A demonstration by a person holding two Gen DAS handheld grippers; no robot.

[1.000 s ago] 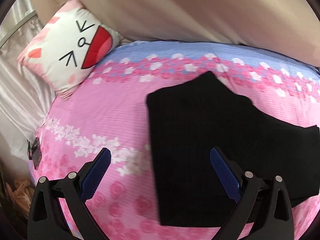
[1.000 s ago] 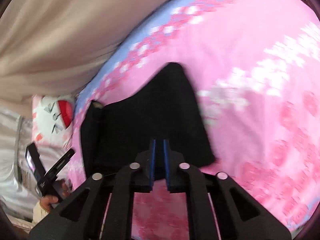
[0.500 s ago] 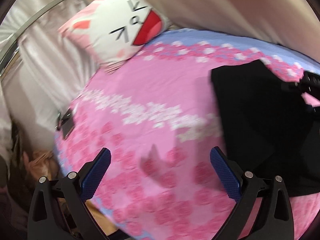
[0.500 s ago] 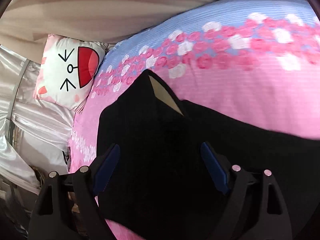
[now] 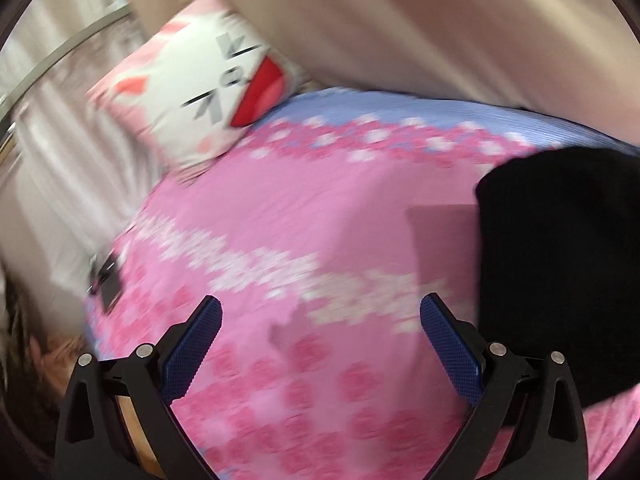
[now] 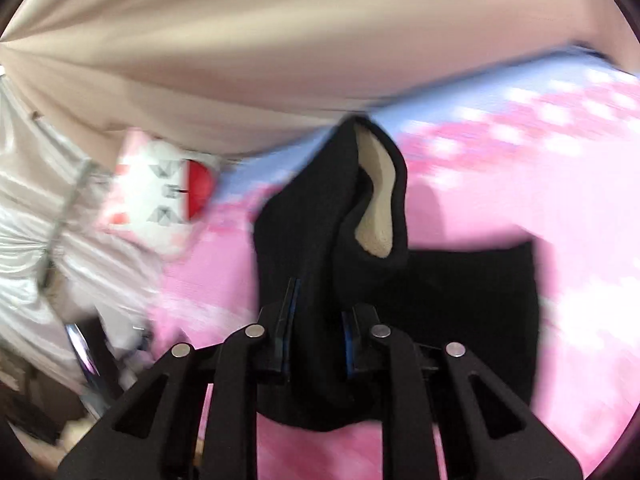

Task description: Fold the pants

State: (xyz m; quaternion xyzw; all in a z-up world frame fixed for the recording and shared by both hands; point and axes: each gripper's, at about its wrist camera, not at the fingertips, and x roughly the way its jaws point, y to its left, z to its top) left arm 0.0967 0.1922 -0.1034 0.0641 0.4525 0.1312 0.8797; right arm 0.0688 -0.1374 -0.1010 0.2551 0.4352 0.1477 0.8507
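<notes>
Right claw closing, black pants bunched between pads.

no readable text, label, brand or number in either view, pillow bears only a drawn cartoon face, blurred

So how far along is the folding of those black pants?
Partway. The black pants already lie doubled on the pink bedspread. The right gripper is closing on a lifted bunch of them. The left gripper hangs open, empty. Final fold and flattening remain.
</notes>
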